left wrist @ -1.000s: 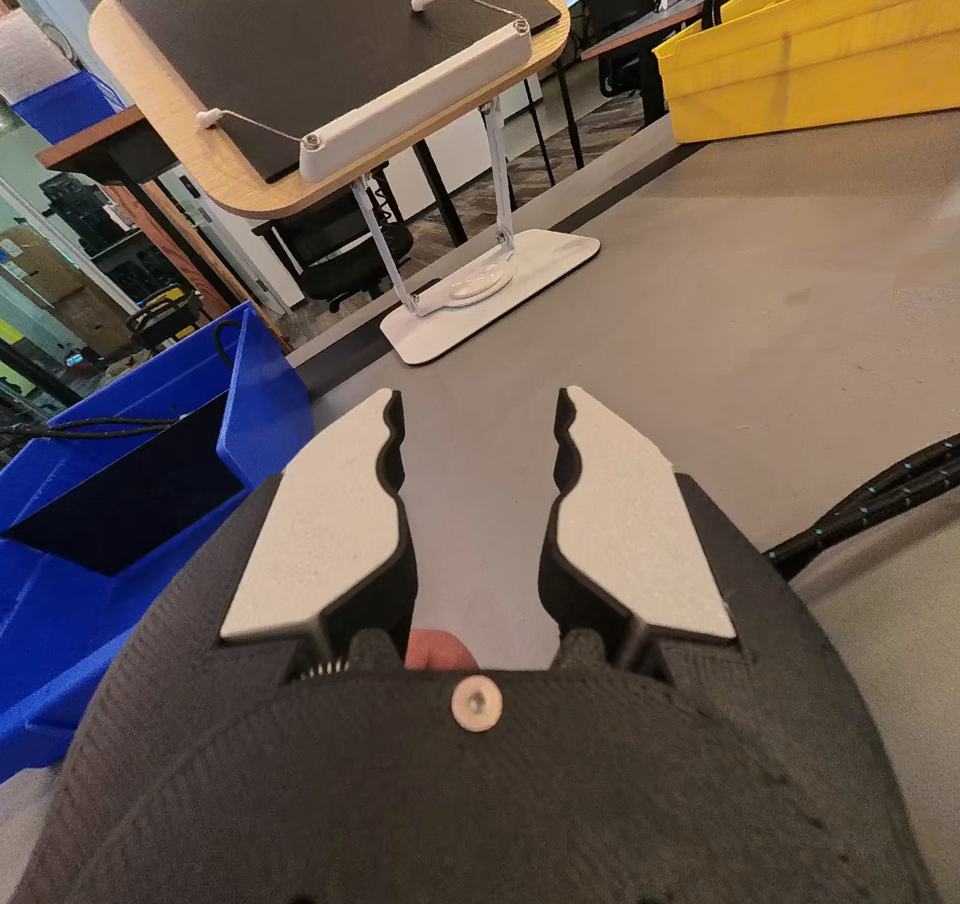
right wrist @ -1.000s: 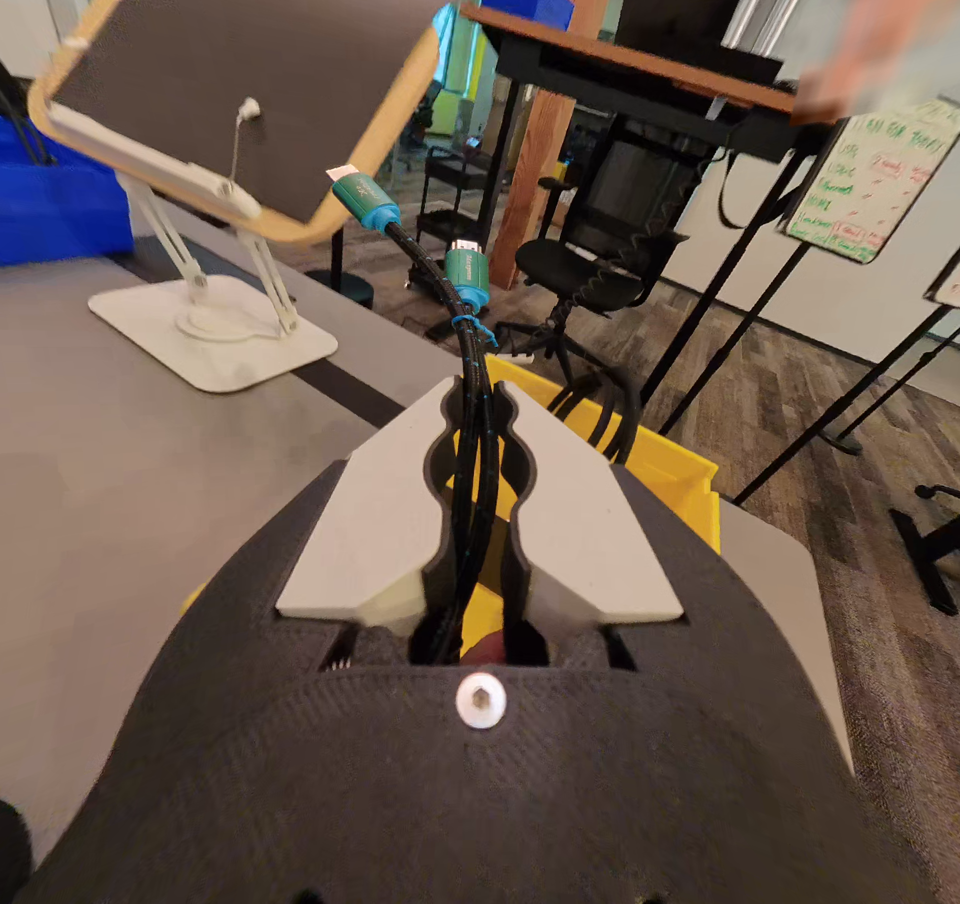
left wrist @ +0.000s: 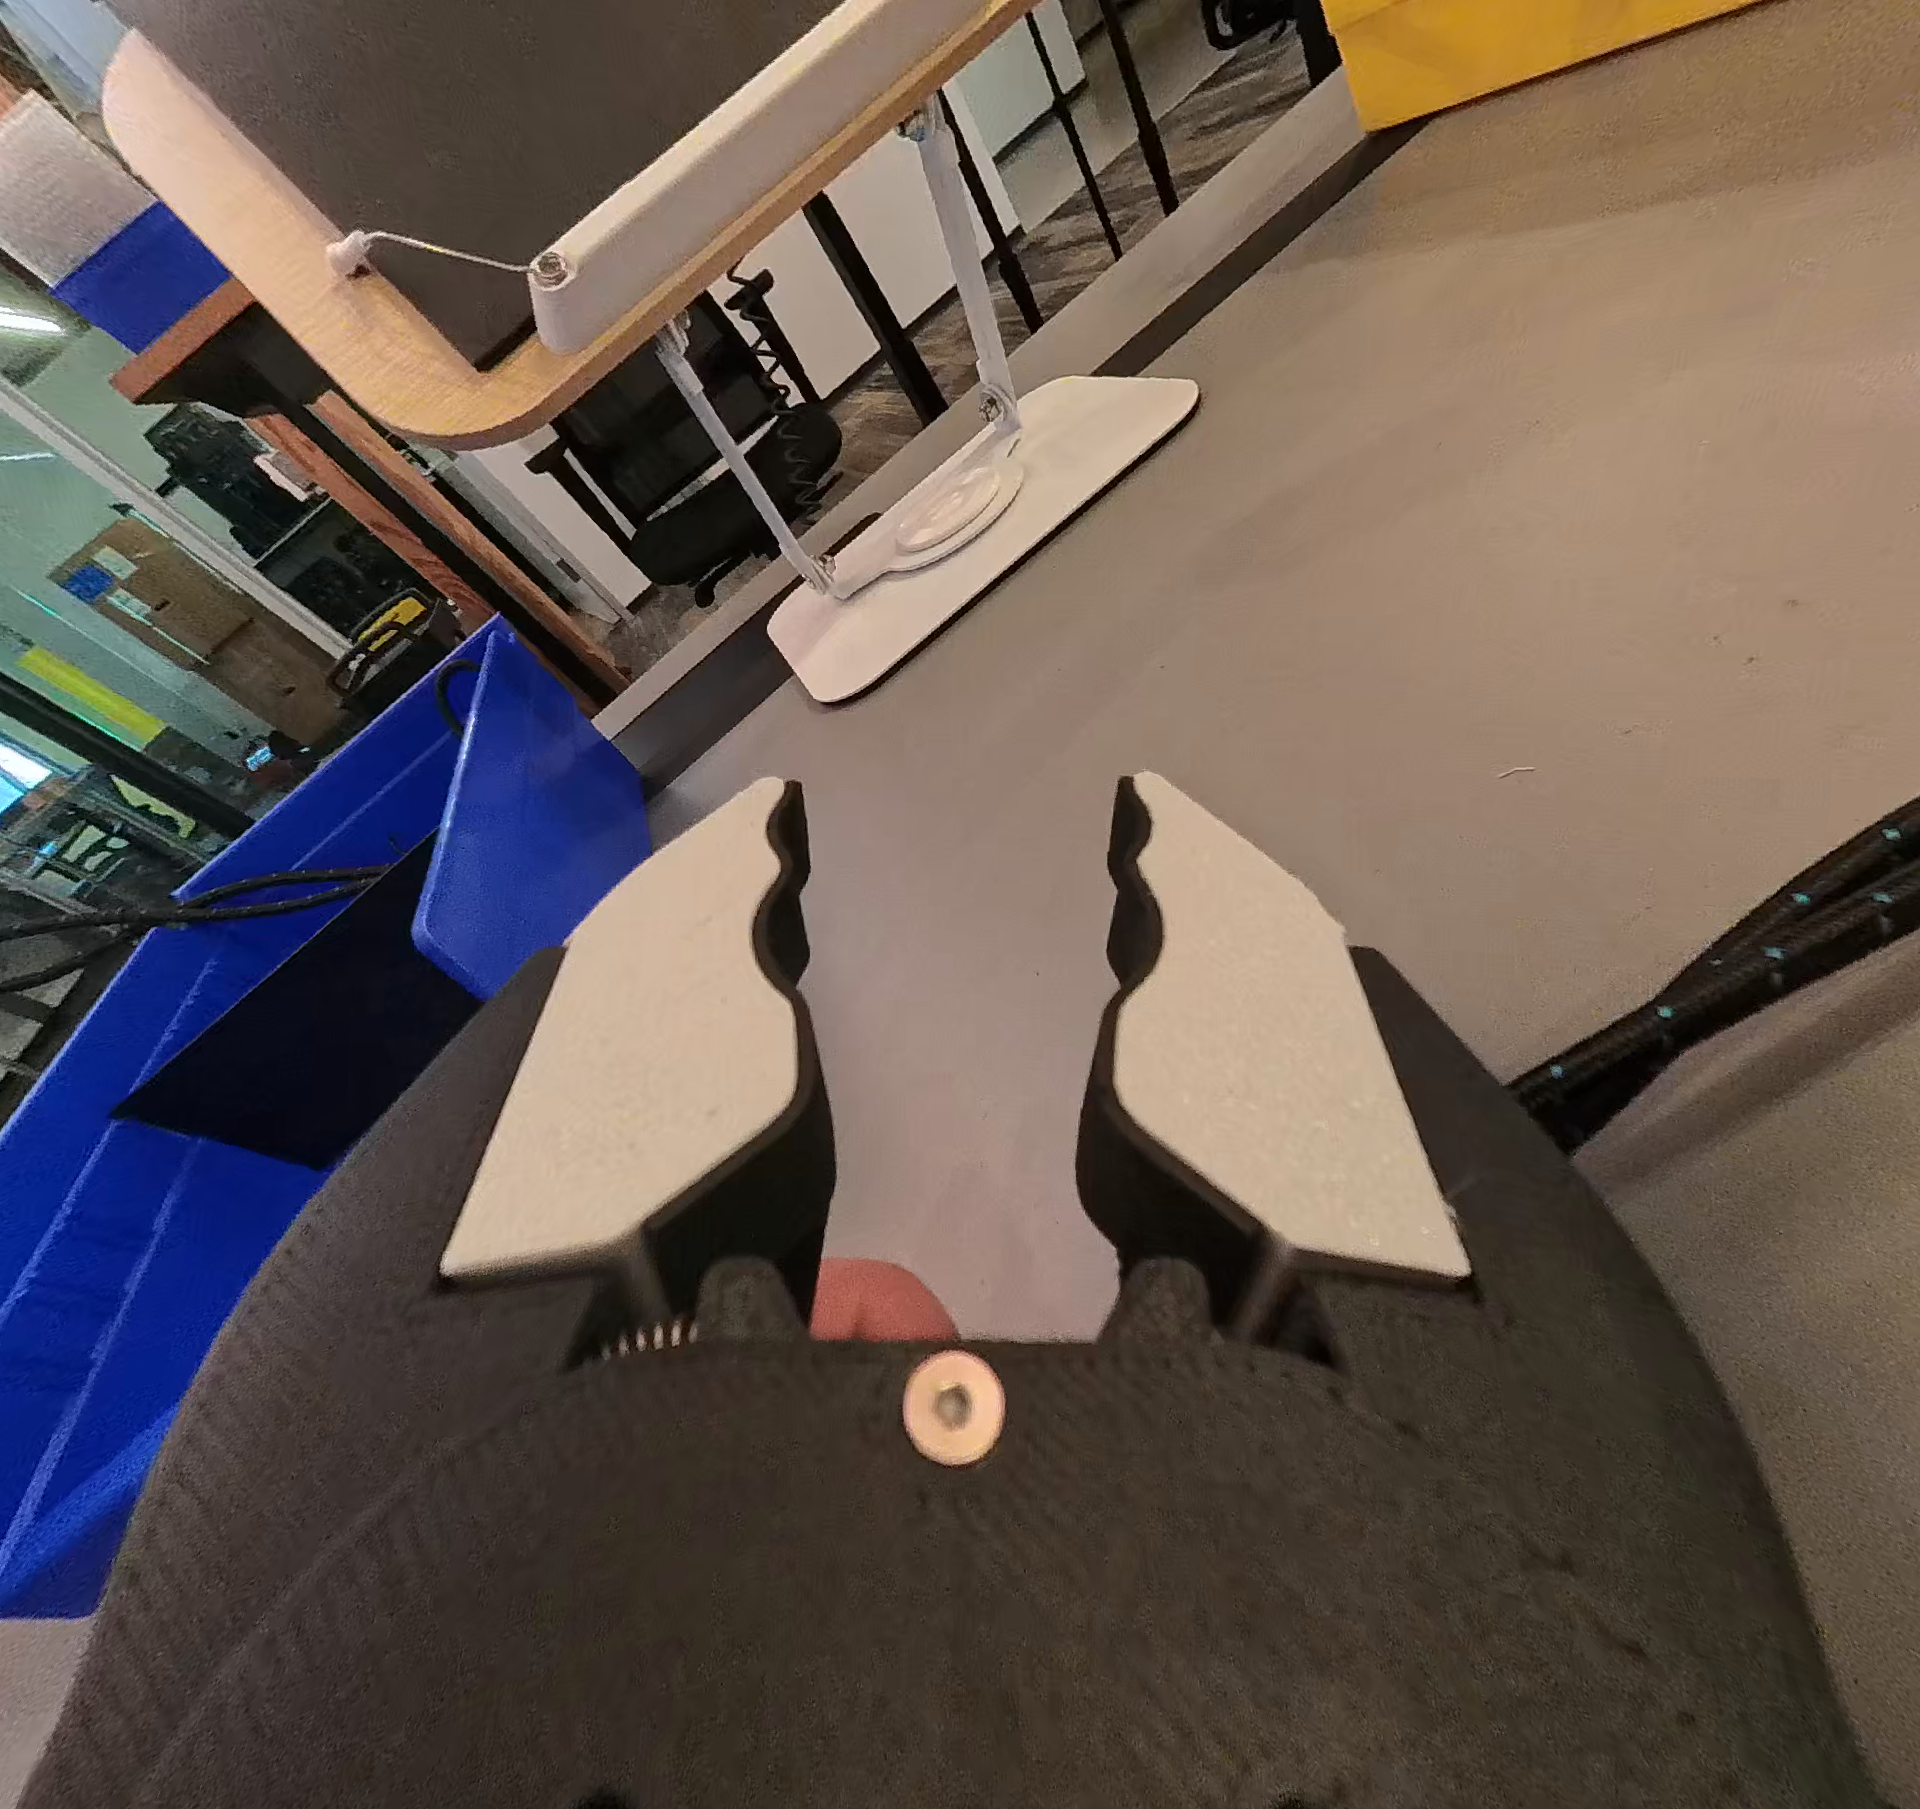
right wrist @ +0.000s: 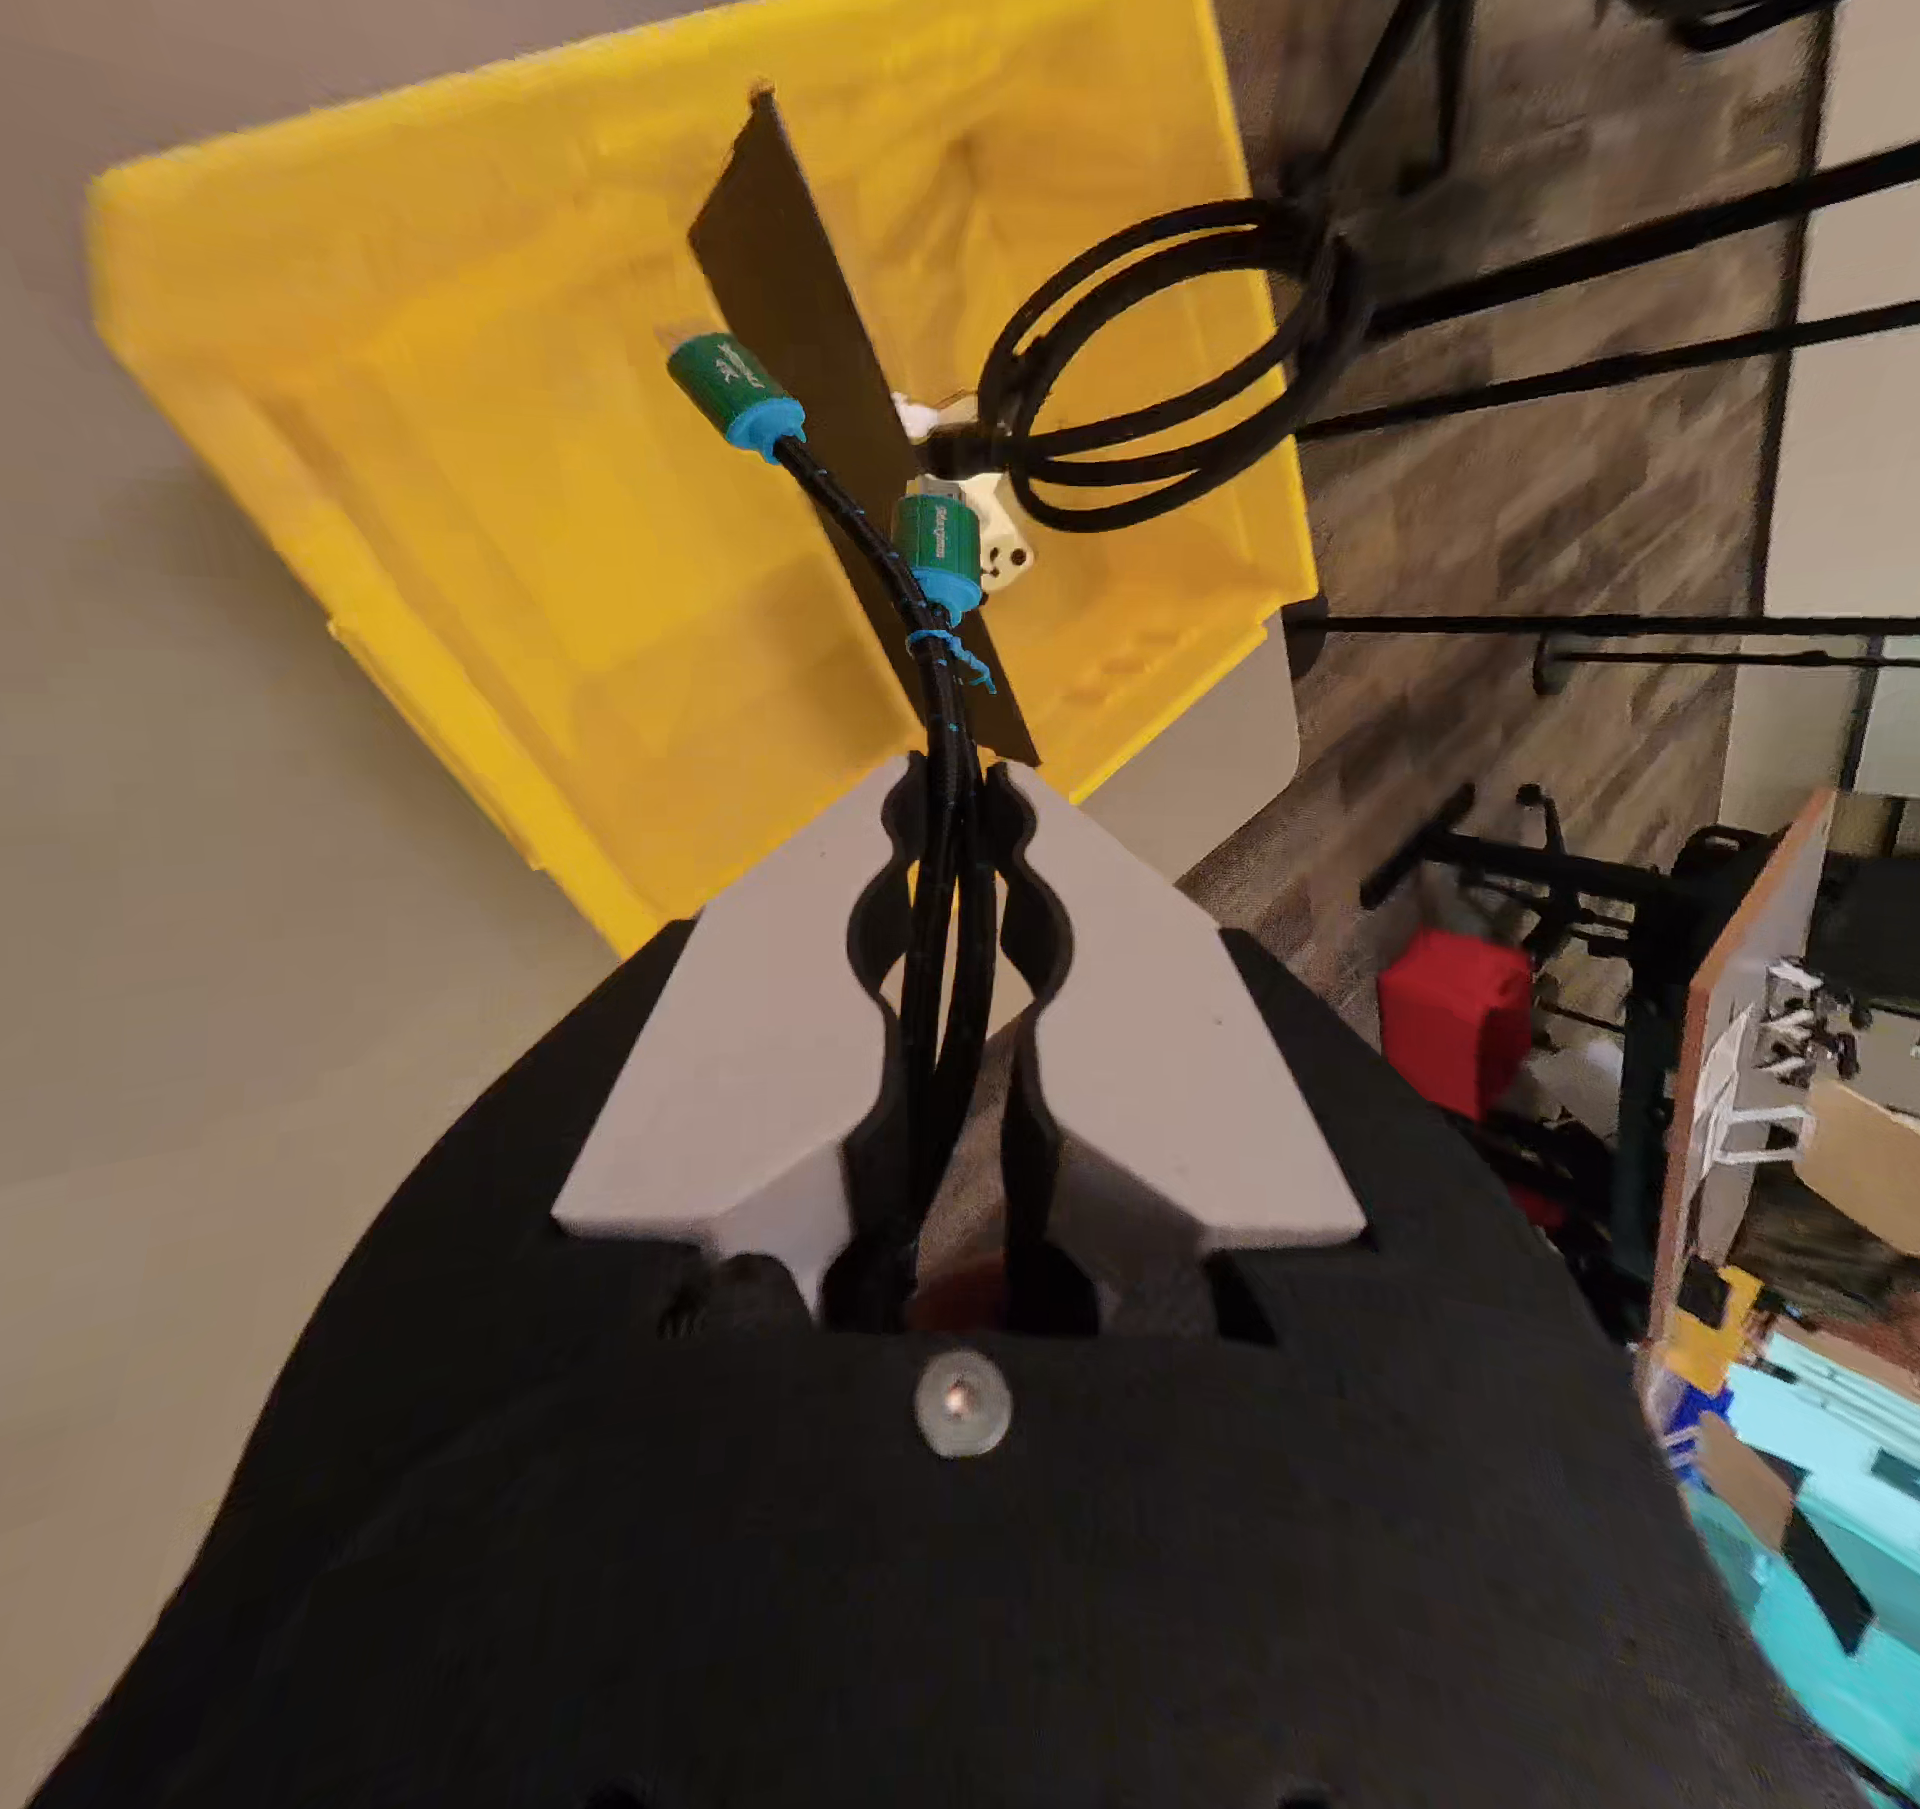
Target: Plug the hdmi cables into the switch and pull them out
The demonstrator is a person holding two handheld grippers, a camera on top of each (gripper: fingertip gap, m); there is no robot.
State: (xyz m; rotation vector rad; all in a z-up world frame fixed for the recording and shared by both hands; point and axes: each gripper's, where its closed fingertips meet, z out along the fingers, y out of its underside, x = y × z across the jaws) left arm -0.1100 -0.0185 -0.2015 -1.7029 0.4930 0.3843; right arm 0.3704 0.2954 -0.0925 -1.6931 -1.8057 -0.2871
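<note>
Right gripper (right wrist: 951, 772) stays clamped on the bundled cable (right wrist: 940, 918), now swung over the yellow bin (right wrist: 436, 388); the plugs (right wrist: 935, 538) seem just above it. Left gripper (left wrist: 956, 803) stays spread, empty, over the table (left wrist: 1507, 533).

Left gripper (left wrist: 956, 803) and right gripper (right wrist: 945, 772): same build, black textured printed body, rounded. Two pale grey fingers (left wrist: 644, 1042) with wavy black inner edges. One silver hex screw (left wrist: 953, 1410) centred behind the jaws; small spring (left wrist: 644, 1335) at the base of one finger.

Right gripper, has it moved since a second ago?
Yes. The right gripper, shut on the cable bundle, has swung right and tipped down: the stand it faced has left its view, and it now looks down into the yellow bin.
</note>
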